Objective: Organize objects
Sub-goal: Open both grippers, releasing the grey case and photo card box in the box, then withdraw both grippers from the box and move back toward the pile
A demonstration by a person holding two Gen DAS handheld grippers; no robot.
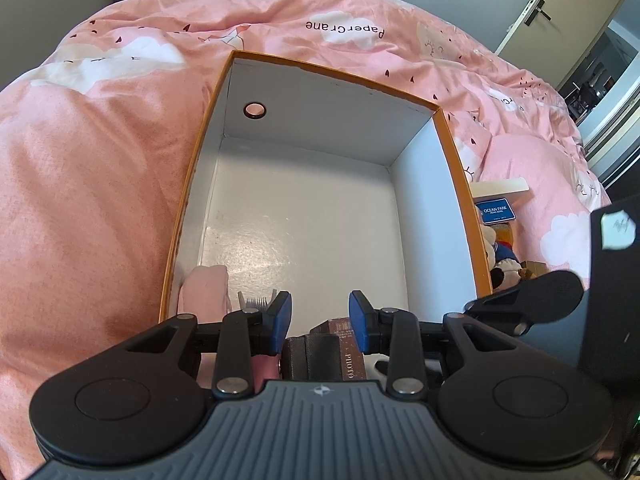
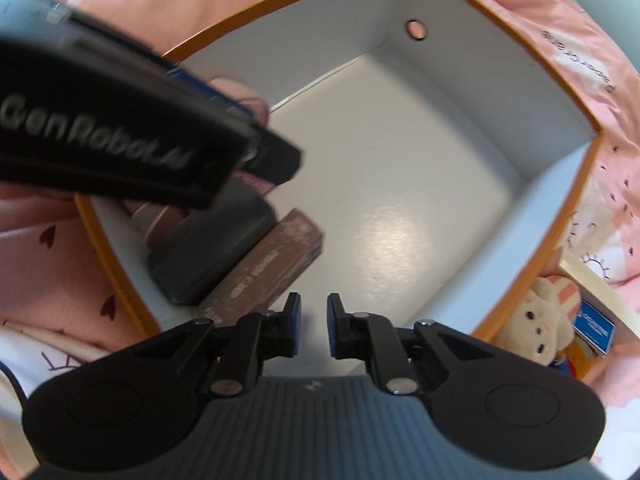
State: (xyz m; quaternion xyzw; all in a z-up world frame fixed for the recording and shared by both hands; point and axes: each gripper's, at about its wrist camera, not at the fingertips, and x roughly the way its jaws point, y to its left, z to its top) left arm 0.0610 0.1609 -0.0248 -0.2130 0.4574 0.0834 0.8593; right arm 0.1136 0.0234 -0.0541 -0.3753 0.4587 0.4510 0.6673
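An open orange box with white inside (image 1: 460, 184) (image 2: 576, 168) lies on a pink bedspread. In its near end lie a brown photo album (image 1: 344, 332) (image 2: 276, 268), a dark grey case (image 1: 312, 356) (image 2: 216, 248), a pink cloth item (image 1: 208, 288) (image 2: 236, 96) and a small clipper head (image 1: 256, 302). My left gripper (image 1: 319, 316) is open and empty above the album and case; its body (image 2: 100, 132) crosses the right wrist view. My right gripper (image 2: 313, 324) is open and empty over the box's near edge.
Right of the box, on the bedspread (image 1: 100, 184), lie a beige plush toy (image 2: 548, 320) (image 1: 500, 256), a blue Ocean Park card (image 1: 496, 210) (image 2: 594, 330) and a white card (image 1: 504, 186). A door (image 1: 548, 12) stands at the far right.
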